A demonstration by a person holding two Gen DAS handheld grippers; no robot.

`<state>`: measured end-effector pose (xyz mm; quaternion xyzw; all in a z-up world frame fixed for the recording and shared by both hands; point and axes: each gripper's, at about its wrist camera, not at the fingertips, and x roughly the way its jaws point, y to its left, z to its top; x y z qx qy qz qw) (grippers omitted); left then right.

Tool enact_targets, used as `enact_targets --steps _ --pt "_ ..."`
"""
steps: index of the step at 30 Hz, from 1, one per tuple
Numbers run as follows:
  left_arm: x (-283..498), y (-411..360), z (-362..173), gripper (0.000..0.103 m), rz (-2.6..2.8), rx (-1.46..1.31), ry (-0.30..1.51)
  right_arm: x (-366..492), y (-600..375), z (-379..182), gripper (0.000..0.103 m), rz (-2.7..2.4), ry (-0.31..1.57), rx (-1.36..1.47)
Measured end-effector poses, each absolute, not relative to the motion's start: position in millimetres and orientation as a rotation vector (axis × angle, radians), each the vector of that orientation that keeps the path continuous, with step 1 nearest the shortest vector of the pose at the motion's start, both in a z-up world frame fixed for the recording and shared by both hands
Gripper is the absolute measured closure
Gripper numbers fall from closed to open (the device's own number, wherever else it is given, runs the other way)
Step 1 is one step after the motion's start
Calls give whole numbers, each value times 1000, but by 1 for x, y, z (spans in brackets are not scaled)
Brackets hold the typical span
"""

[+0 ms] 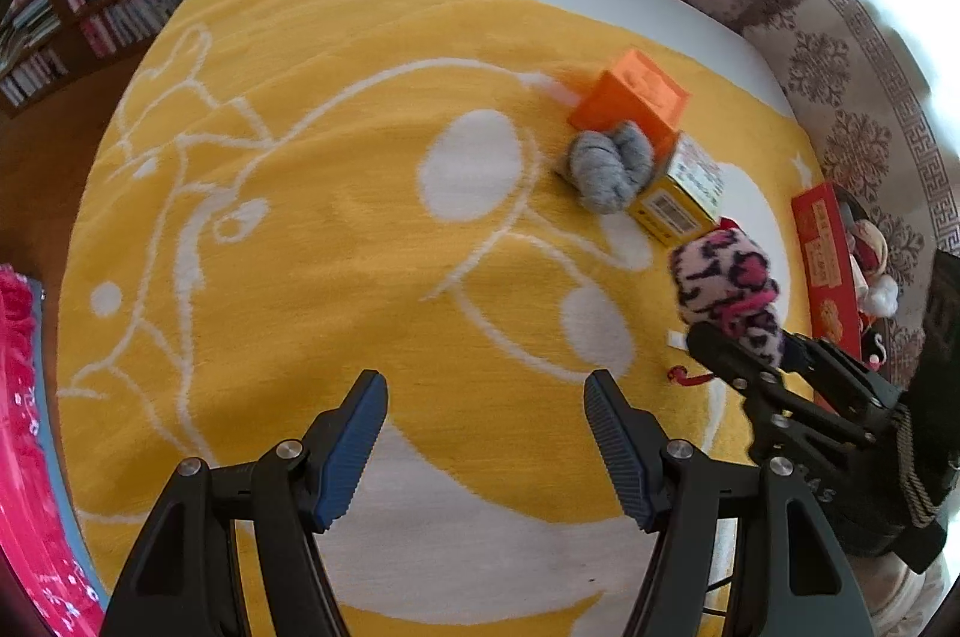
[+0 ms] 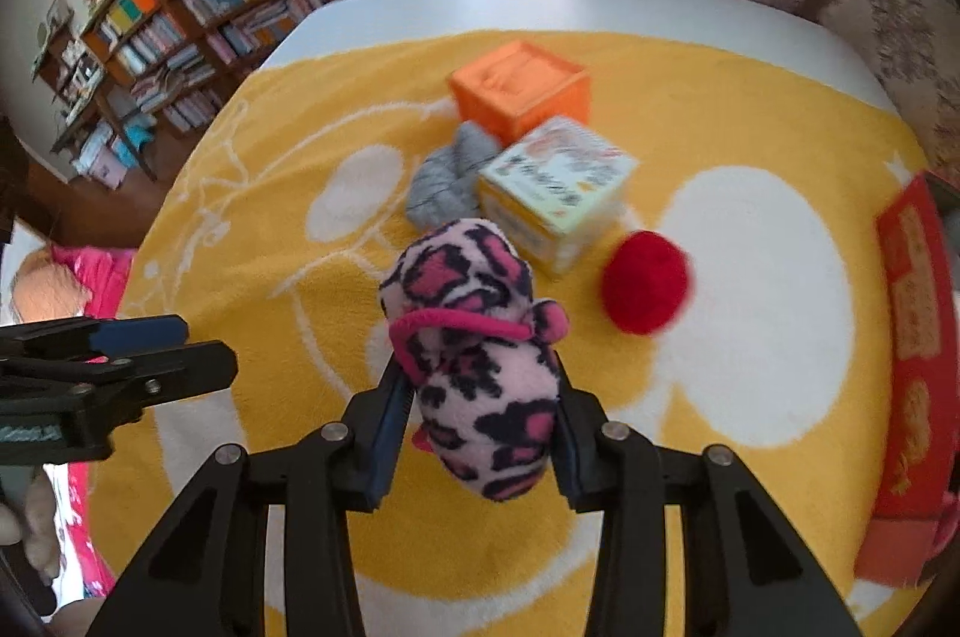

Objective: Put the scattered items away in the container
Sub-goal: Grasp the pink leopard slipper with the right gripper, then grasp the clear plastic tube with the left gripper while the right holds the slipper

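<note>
Hovering over bare yellow blanket (image 1: 336,229), left gripper (image 1: 486,397) has jaws spread, nothing between. Right gripper (image 2: 480,397) clenched on pink leopard-print plush (image 2: 474,349), plush long axis running along fingers, its far end sticking out ahead of tips. Red container (image 2: 912,337) lies off right of right jaws, nearer right hand; red pom-pom (image 2: 647,281) sits between.

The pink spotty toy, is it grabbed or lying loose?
Grabbed. The right tongs squeeze the pink spotty toy from both sides, above the yellow blanket.
</note>
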<state>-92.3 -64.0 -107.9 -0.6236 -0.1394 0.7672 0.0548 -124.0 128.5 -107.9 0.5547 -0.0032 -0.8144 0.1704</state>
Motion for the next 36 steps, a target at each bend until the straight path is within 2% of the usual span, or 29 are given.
enact_targets --steps 12,24,36 --pt "-98 3 -108 33 2270 -1824 -246 -83 211 -97 58 -2460 -152 1636" --pt "-107 84 -136 33 2139 -1771 -15 -55 262 -95 58 -2473 -215 1671" --pt "-125 110 -148 33 2188 -1882 -85 -51 284 -100 58 -2442 -222 1682"
